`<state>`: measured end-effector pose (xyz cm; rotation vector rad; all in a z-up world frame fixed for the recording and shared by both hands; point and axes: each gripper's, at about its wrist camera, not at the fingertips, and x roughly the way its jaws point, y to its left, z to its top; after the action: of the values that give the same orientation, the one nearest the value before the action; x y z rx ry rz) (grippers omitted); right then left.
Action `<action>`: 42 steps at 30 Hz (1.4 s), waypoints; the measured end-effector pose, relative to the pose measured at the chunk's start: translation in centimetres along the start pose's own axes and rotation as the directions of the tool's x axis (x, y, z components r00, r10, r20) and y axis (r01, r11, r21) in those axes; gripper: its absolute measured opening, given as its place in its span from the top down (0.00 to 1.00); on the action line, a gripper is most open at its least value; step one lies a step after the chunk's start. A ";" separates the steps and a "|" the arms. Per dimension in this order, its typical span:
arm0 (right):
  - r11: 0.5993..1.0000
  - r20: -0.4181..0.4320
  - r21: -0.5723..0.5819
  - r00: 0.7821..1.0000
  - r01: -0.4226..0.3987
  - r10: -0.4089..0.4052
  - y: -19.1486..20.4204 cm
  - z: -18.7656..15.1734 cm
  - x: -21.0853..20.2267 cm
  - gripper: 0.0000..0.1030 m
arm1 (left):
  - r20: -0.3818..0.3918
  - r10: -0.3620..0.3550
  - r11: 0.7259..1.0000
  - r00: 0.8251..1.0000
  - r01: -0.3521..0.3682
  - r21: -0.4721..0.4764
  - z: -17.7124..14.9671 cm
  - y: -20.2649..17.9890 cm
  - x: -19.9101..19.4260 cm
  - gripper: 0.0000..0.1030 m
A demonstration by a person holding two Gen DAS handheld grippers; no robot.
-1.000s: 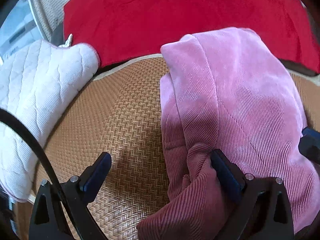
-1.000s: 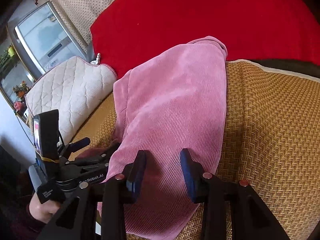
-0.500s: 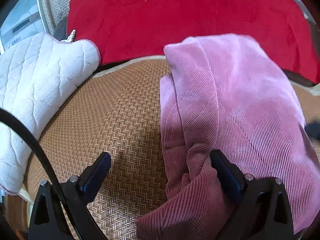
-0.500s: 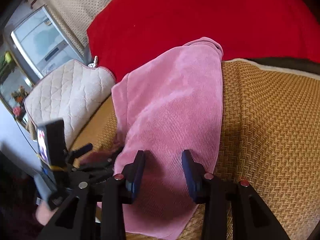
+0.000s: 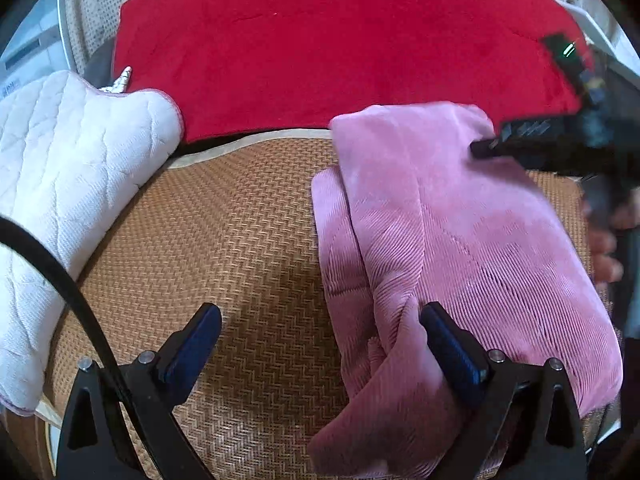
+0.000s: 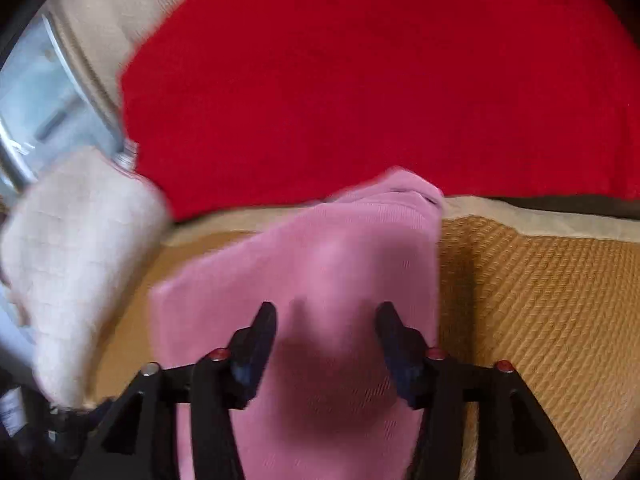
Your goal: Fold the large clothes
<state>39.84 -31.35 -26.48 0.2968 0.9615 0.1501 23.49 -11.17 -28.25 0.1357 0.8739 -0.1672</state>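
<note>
Pink corduroy garment (image 5: 460, 248) folded on woven mat (image 5: 224, 248)
Soft, limp, grippy (pinch hems); left gripper (image 5: 320, 344) jaws wide, empty; right gripper (image 6: 326, 340) jaws just opening, hovering above the cloth.

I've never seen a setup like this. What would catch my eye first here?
Probably the folded pink corduroy garment, lying on a woven tan mat with open black tools poised over it. Behind it spreads a big bright red blanket, and a white quilted cushion sits at the left.
</note>
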 end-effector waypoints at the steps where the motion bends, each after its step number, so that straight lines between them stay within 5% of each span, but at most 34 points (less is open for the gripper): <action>1: 1.000 0.010 -0.004 1.000 0.008 -0.008 0.1 -0.2 0.6 0.39 | 0.006 -0.002 1.000 1.000 0.002 0.001 0.0 0.0 -0.1 0.03; 5: 0.998 0.056 -0.047 0.998 0.041 -0.038 1.2 -0.8 -0.7 0.38 | 0.010 0.011 0.999 1.000 -0.011 0.045 0.0 -0.2 -0.3 0.03; 12: 0.997 0.148 -0.029 0.986 -0.078 0.082 2.4 -3.3 -7.3 0.37 | 0.088 0.090 0.993 0.992 -0.096 0.070 -0.4 0.5 -2.5 0.03; 17: 0.985 0.132 -0.073 0.978 -0.154 0.162 4.2 -7.2 -10.3 0.41 | 0.052 0.168 0.985 0.984 -0.169 0.014 -0.5 2.4 -2.0 0.03; 19: 0.980 0.107 -0.082 0.976 -0.184 0.192 4.5 -9.1 -10.9 0.53 | -0.006 0.166 0.985 0.986 -0.165 0.050 -0.7 2.4 -0.6 0.03; 21: 0.982 0.023 -0.105 0.986 -0.159 0.162 4.9 -10.8 -9.7 0.57 | -0.034 0.173 0.983 0.984 -0.170 0.073 -0.9 1.9 0.3 0.03; 24: 0.981 0.056 -0.149 0.989 -0.126 0.135 5.2 -12.2 -9.8 0.57 | 0.010 0.213 0.972 0.977 -0.213 0.097 -0.8 1.2 -0.1 0.03; 26: 0.981 0.058 -0.138 0.987 -0.138 0.147 4.8 -12.1 -10.8 0.54 | 0.063 0.231 0.970 0.971 -0.235 0.060 -0.3 1.4 -1.2 0.03; 28: 0.978 0.105 -0.122 0.977 -0.171 0.184 4.0 -12.2 -12.4 0.39 | 0.114 0.251 0.967 0.961 -0.255 0.019 -0.2 1.6 -2.4 0.03; 32: 0.985 0.230 -0.121 0.962 -0.121 0.147 3.6 -12.9 -15.5 0.25 | 0.199 0.293 0.955 0.935 -0.298 -0.006 0.1 1.3 -3.8 0.03; 36: 0.990 0.286 -0.114 0.952 -0.077 0.108 3.3 -12.6 -16.8 0.24 | 0.252 0.299 0.951 0.920 -0.308 -0.005 0.4 0.5 -4.6 0.03; 42: 0.992 0.275 -0.108 0.957 -0.065 0.093 2.8 -12.0 -16.6 0.24 | 0.268 0.234 0.969 0.935 -0.246 0.012 0.8 -1.2 -5.4 0.03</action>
<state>20.61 -30.78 -19.01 0.2582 0.6601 0.2219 20.43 -12.05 -23.59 0.2550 0.5799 0.0245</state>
